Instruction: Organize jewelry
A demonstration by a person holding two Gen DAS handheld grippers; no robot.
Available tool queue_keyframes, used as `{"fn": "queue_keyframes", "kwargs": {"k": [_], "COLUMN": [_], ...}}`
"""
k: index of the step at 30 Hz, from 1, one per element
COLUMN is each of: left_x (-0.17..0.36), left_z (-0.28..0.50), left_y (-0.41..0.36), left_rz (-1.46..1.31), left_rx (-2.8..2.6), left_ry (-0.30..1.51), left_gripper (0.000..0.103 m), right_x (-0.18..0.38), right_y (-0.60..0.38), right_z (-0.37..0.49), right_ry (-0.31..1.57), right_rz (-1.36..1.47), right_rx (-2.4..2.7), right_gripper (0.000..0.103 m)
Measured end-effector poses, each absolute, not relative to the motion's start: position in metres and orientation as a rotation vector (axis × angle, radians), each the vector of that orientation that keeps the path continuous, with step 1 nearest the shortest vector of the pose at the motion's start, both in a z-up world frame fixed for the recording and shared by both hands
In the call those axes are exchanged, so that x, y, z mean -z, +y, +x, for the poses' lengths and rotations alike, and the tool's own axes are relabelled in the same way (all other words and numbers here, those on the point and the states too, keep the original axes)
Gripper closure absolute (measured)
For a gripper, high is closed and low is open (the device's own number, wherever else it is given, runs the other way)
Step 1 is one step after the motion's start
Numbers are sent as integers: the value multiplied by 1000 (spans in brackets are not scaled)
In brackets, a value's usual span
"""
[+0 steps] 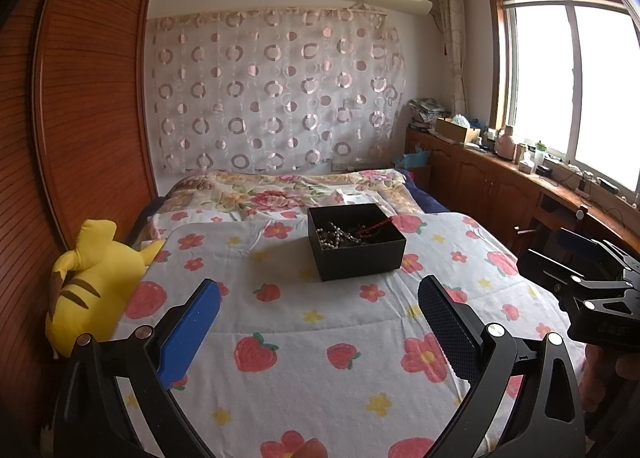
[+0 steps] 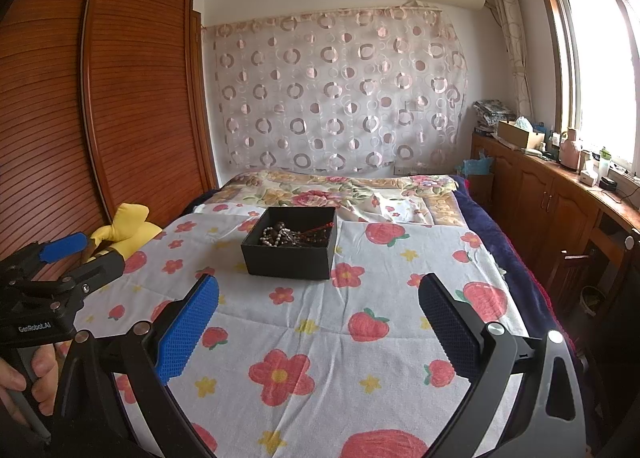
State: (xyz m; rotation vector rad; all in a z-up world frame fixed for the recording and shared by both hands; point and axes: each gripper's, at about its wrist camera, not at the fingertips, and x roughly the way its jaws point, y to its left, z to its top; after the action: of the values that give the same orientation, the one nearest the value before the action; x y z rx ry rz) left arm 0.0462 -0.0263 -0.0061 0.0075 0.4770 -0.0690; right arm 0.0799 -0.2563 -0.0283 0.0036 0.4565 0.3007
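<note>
A black open box point(image 1: 360, 254) stands on the bed's strawberry-print cover point(image 1: 320, 338). It holds a tangle of pale bead strands point(image 1: 334, 236) and a red string point(image 1: 374, 227). It also shows in the right wrist view point(image 2: 290, 254), with the beads point(image 2: 276, 236) inside. My left gripper point(image 1: 320, 298) is open and empty, hovering over the cover short of the box. My right gripper point(image 2: 320, 298) is open and empty, also short of the box. Each gripper shows in the other's view, the right one point(image 1: 560, 254) and the left one point(image 2: 80, 254).
A yellow plush toy point(image 1: 92, 278) lies at the bed's left edge beside a wooden wardrobe point(image 1: 80, 118). A floral quilt point(image 1: 280, 194) lies beyond the box. A wooden cabinet point(image 2: 540, 194) with clutter runs along the right under the window.
</note>
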Motion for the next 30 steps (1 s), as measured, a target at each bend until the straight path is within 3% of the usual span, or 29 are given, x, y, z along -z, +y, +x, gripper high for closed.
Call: {"fn": "queue_keyframes", "kwargs": {"k": [30], "left_x": [3], "left_z": [46], "left_y": [-39], "left_rz": [7], "left_rx": [81], "left_ry": [466], "left_gripper": [7], "right_x": [28], "right_y": [-257], "right_z": [80], "right_ry": [458], "right_rz": [5], "right_rx": [-302], "right_gripper": [2]}}
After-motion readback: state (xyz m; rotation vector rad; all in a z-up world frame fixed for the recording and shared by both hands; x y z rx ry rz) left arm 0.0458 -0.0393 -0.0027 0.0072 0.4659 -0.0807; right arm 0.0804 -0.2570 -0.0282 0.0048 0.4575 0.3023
